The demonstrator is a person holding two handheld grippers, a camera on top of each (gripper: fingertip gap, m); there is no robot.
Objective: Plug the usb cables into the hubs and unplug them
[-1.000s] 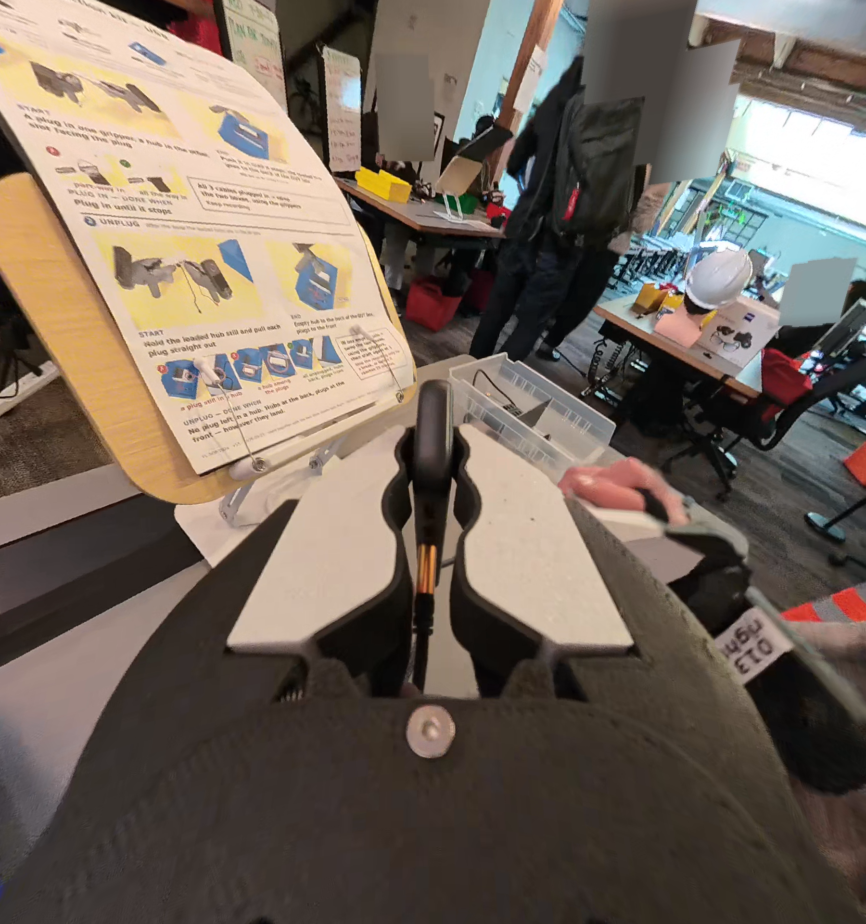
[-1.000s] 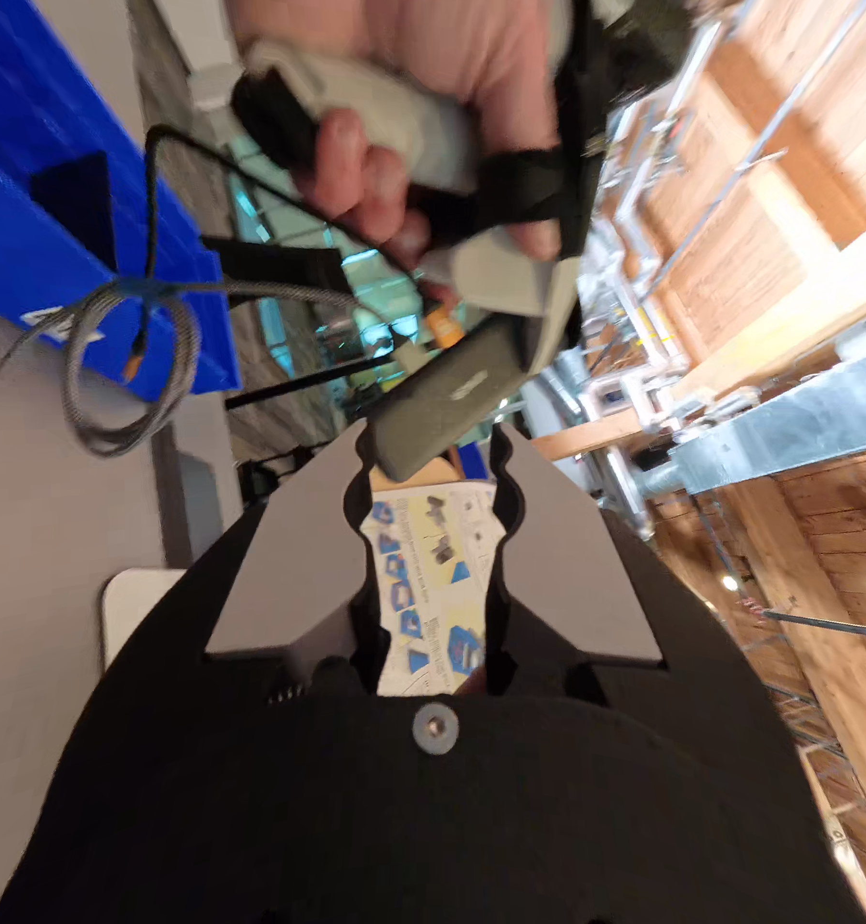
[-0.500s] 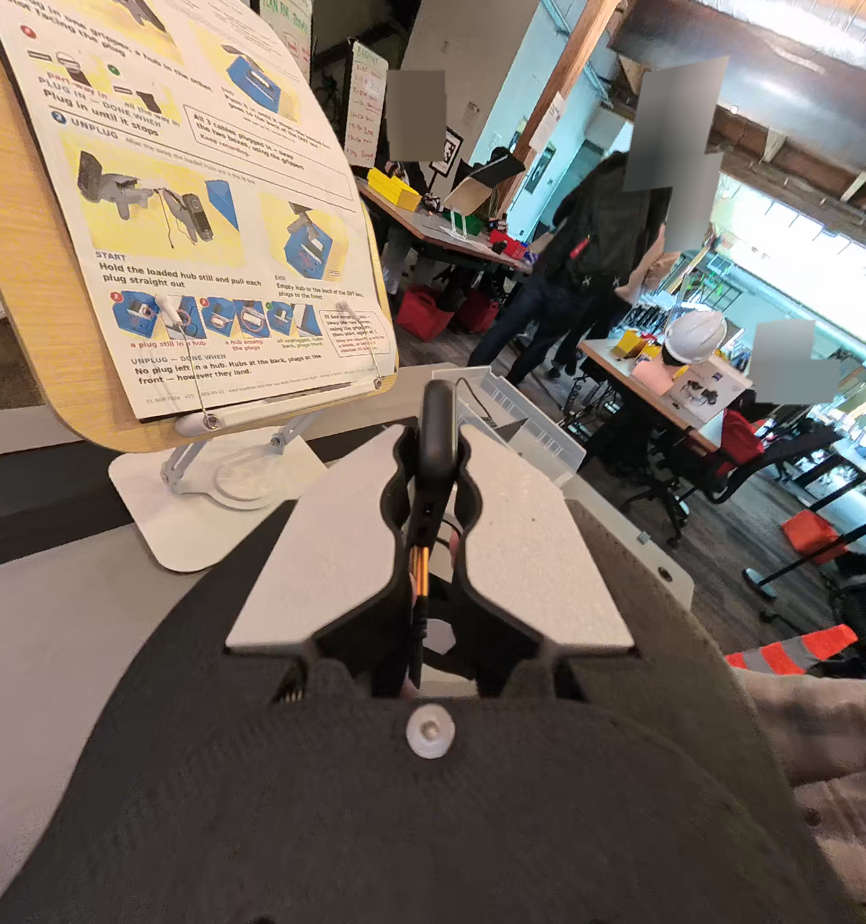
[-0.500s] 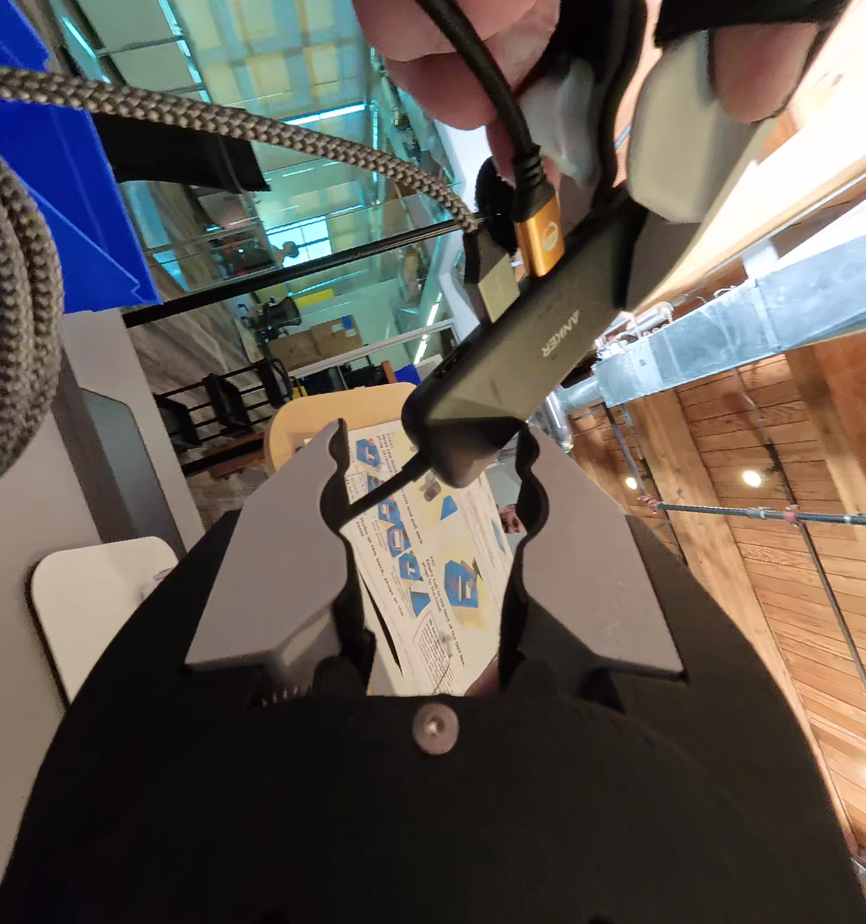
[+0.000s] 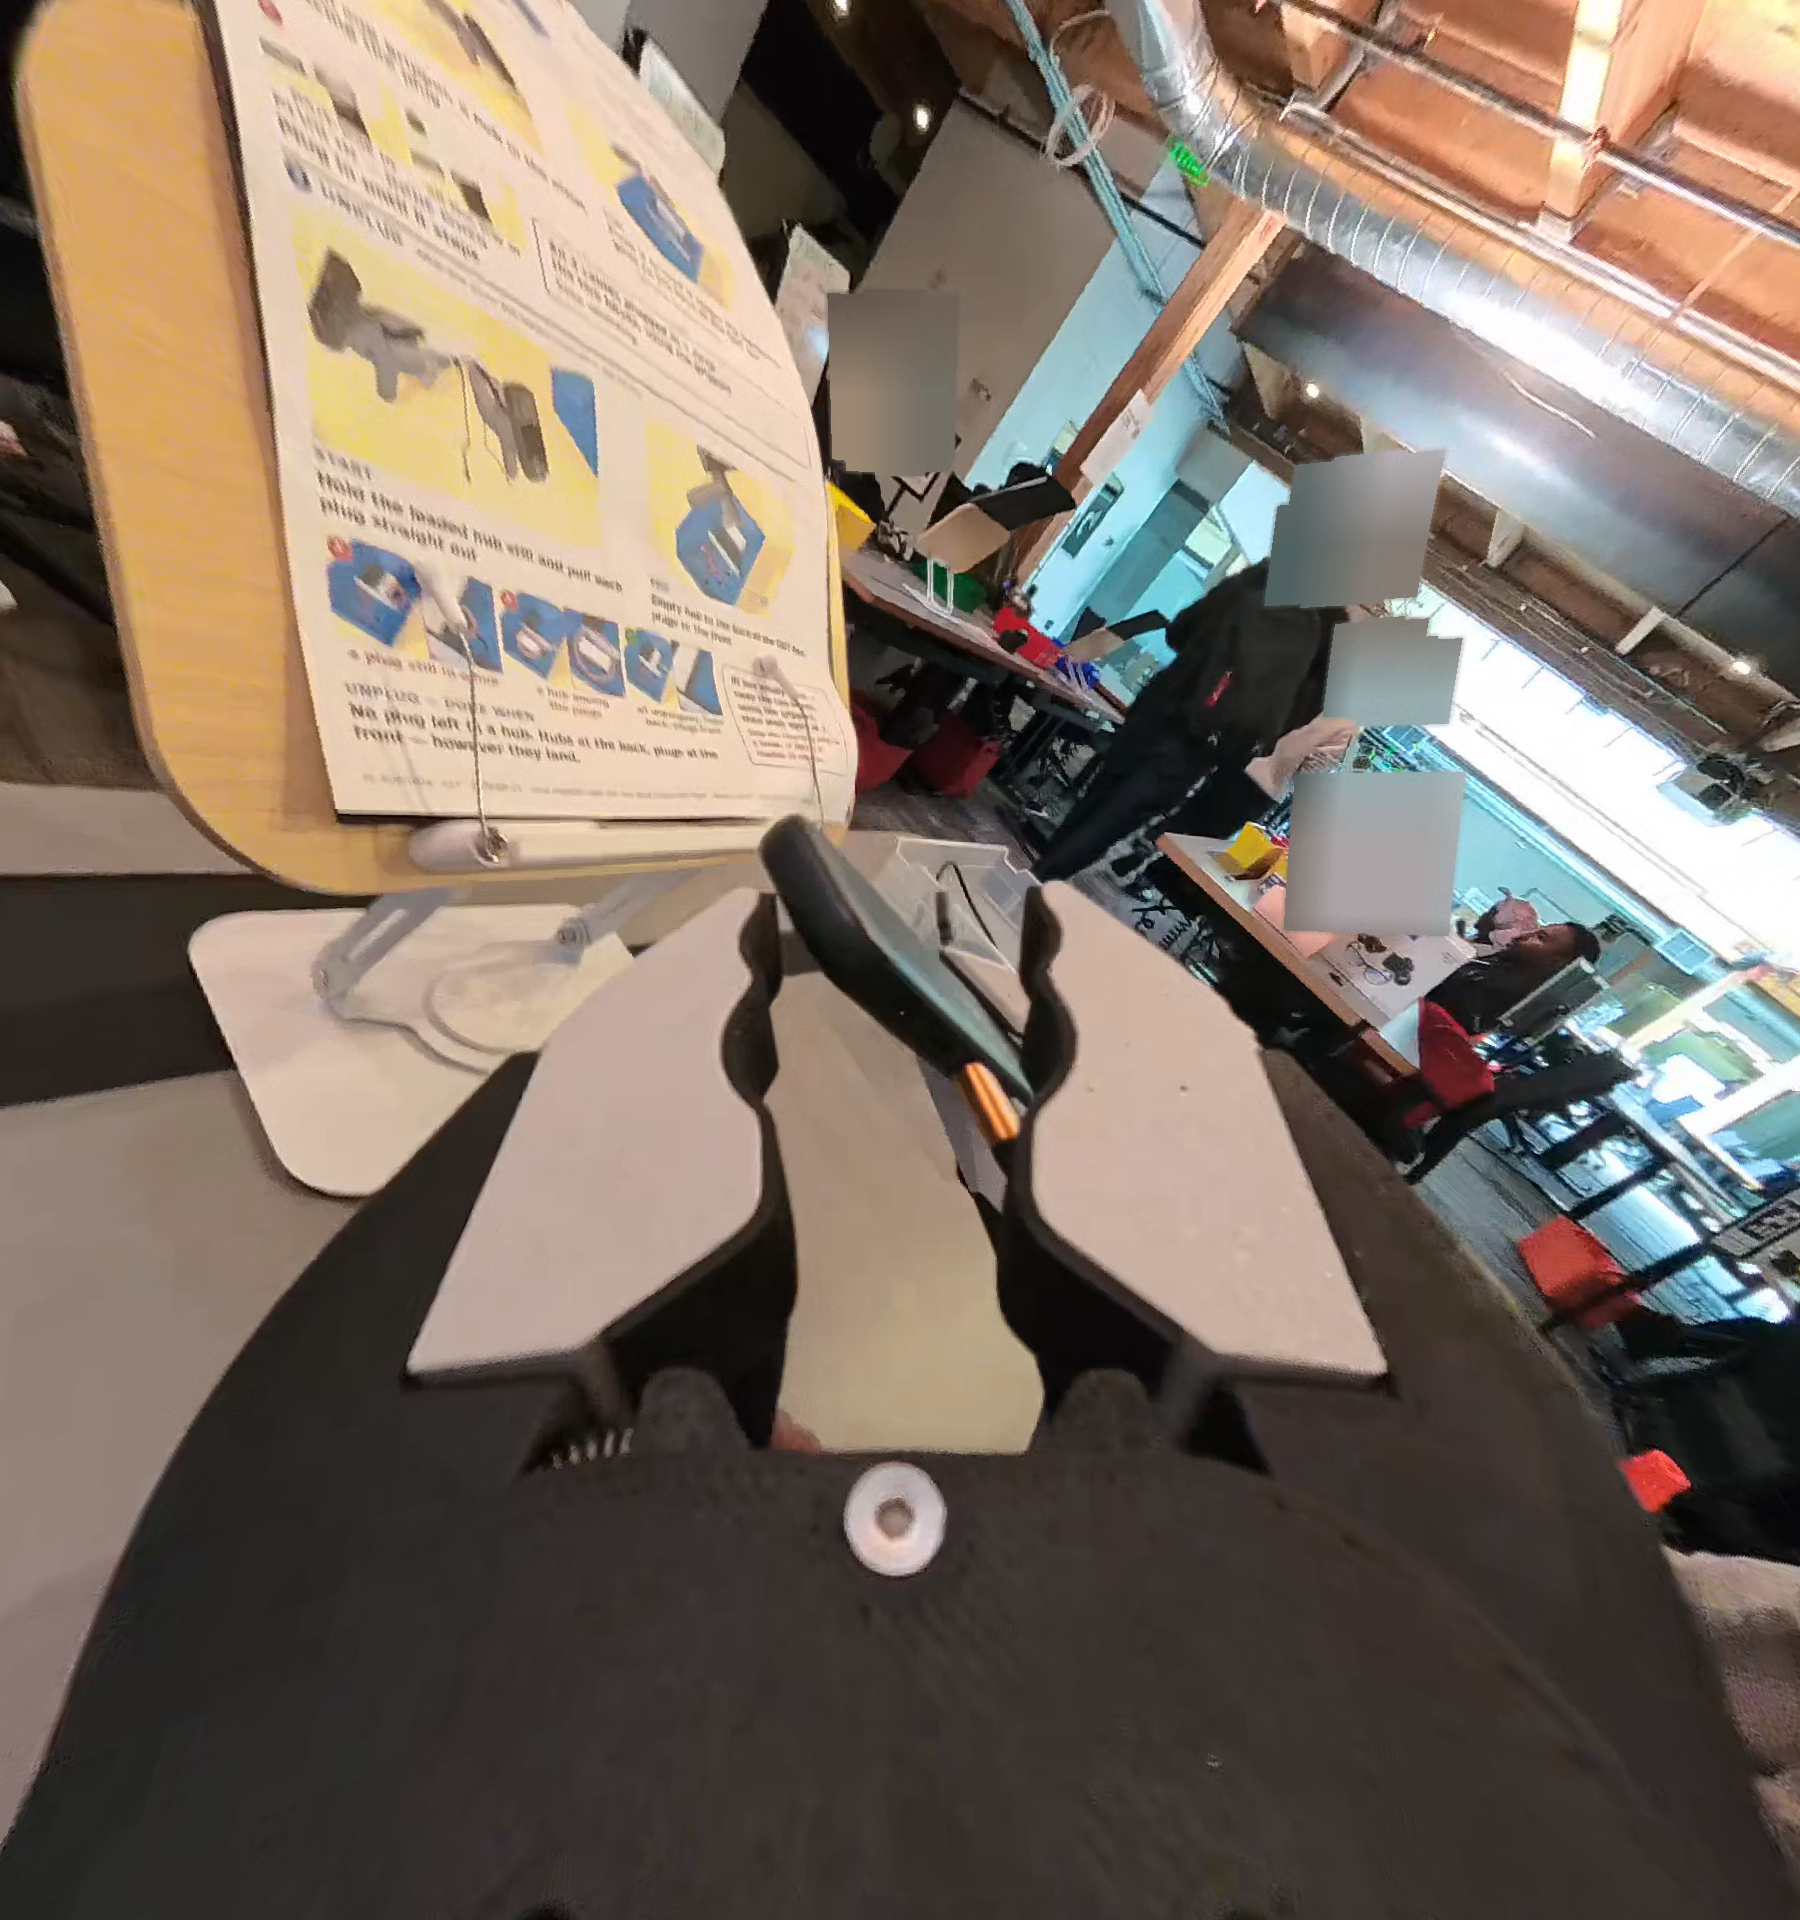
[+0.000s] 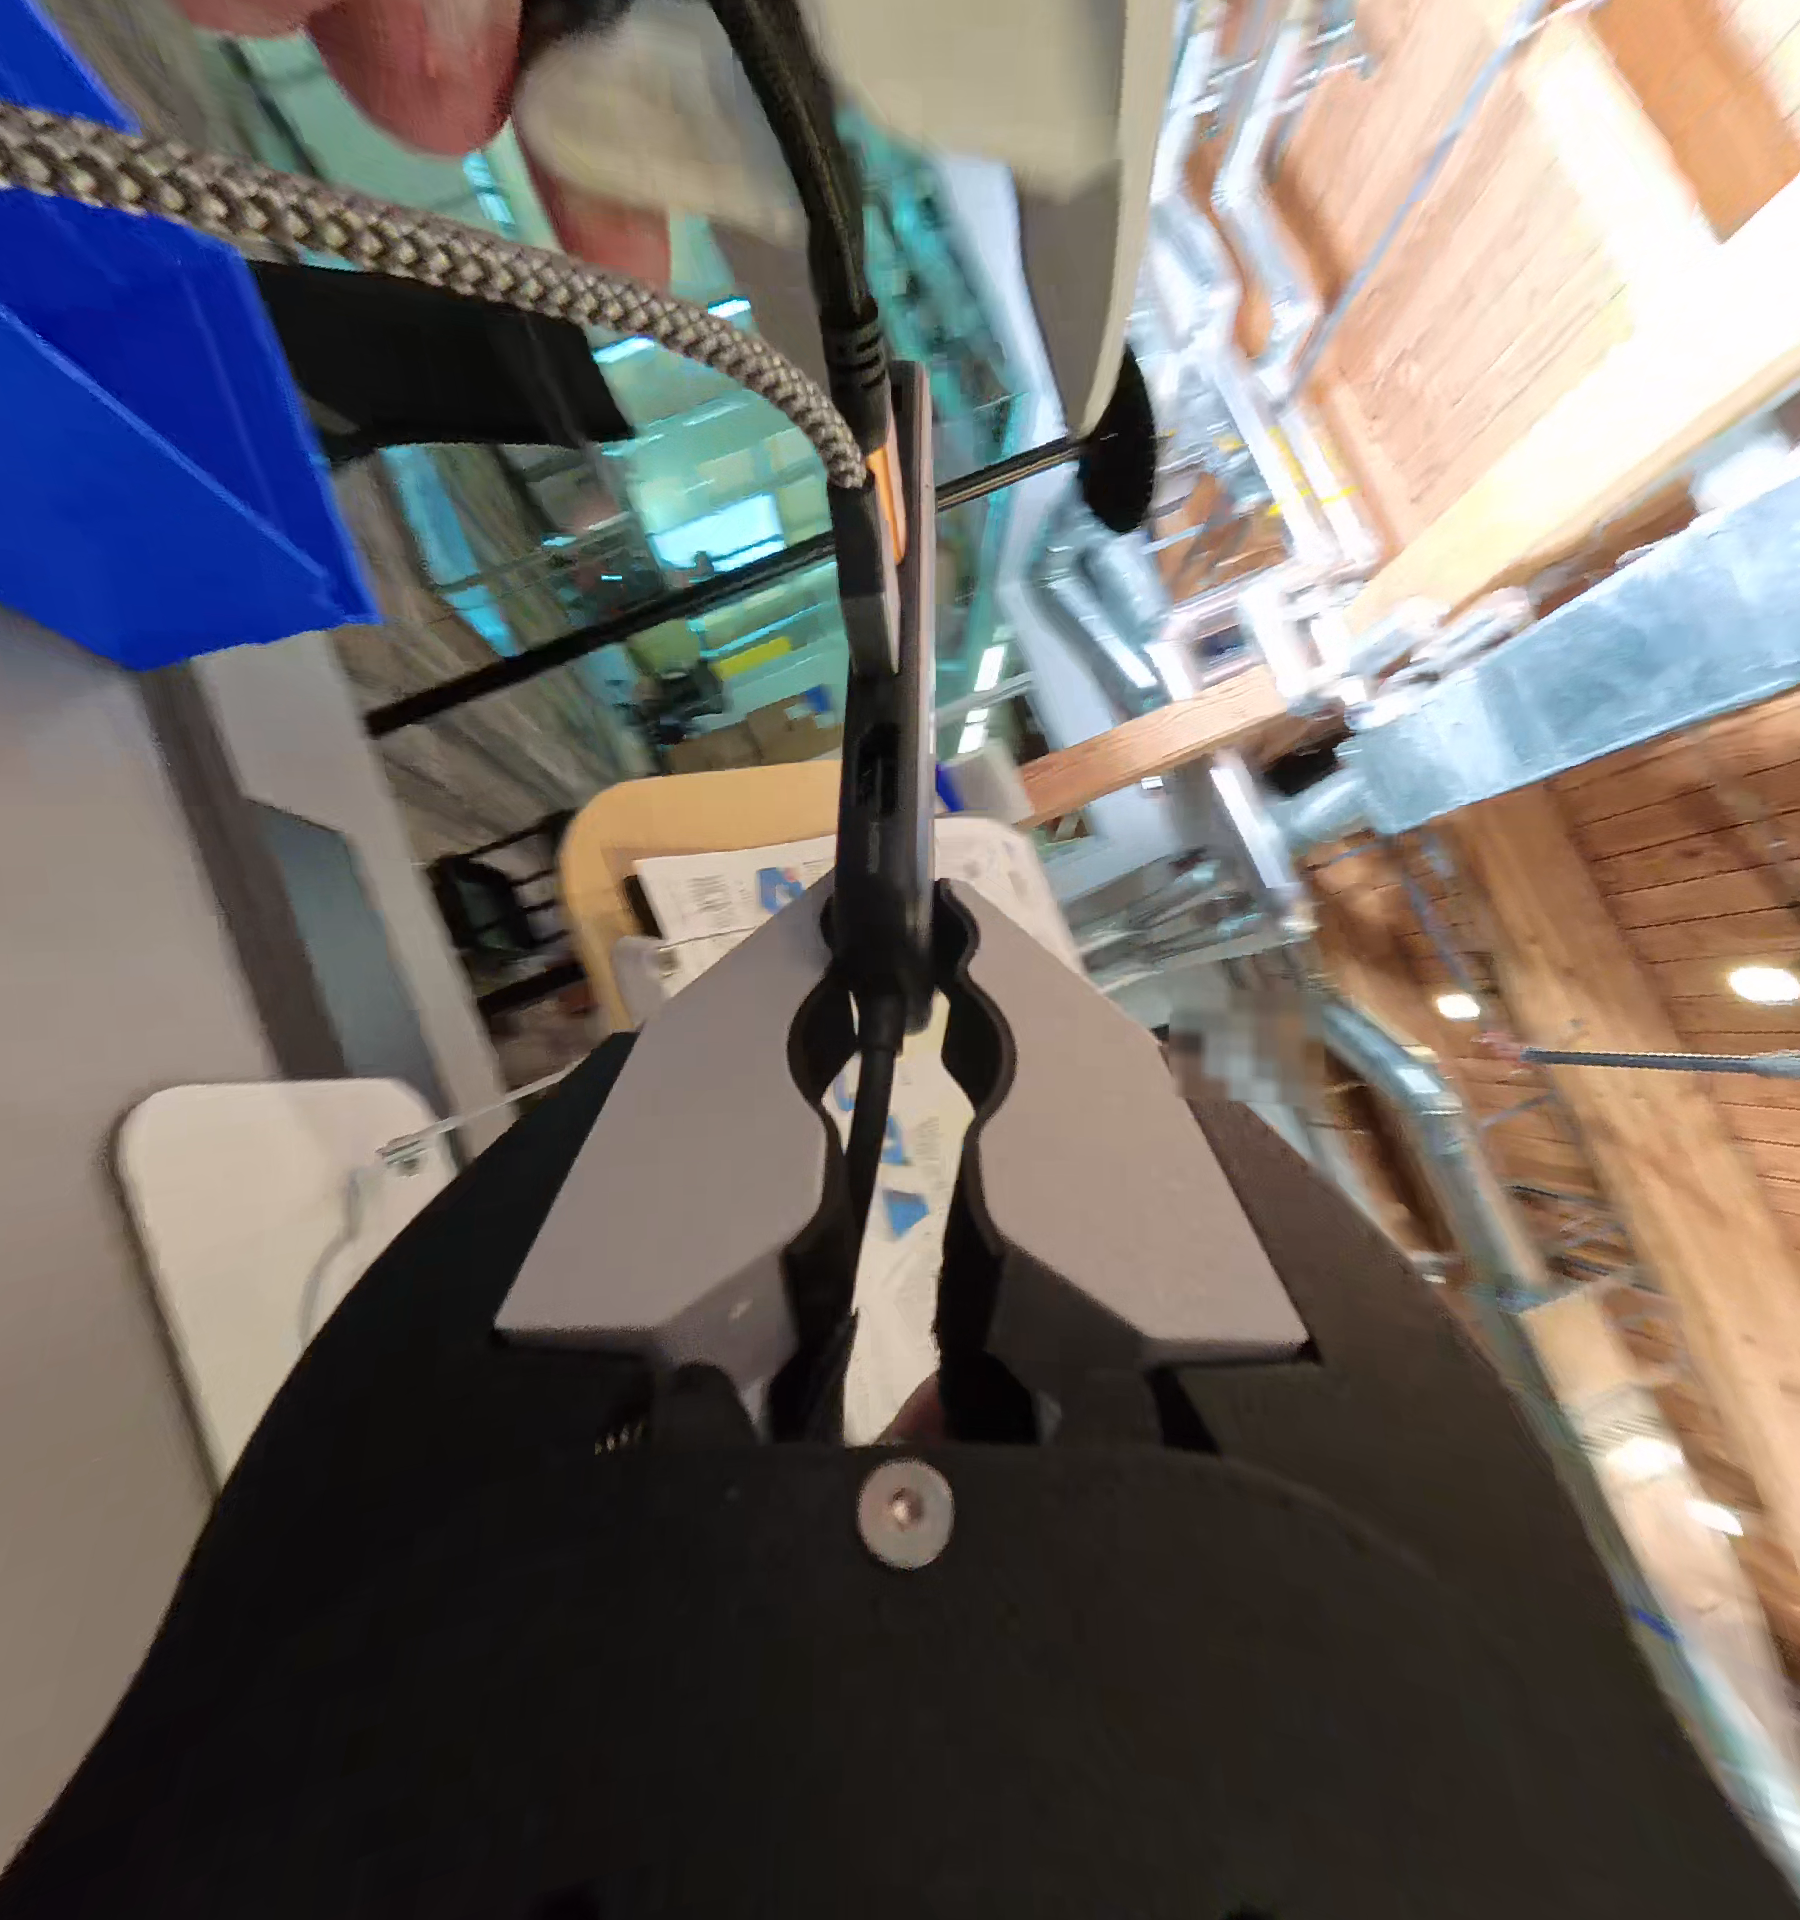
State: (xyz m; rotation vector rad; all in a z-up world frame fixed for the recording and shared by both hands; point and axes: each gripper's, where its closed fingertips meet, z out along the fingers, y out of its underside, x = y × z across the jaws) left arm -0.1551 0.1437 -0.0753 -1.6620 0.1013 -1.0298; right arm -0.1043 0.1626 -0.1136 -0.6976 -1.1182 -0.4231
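Our left gripper (image 5: 896, 935) has its fingers spread apart, and a dark hub (image 5: 891, 982) lies slanted across the gap with an orange-collared plug (image 5: 984, 1101) at its near end. Our right gripper (image 6: 885, 935) is pinched tight on the lower end of that hub (image 6: 891, 790), seen edge-on. We see a braided cable (image 6: 376, 234) and a black cable (image 6: 839, 218) meeting it. Behind stand an instruction sheet (image 5: 522, 436) on a wooden stand (image 5: 148, 416) and a blue bin (image 6: 117, 416).
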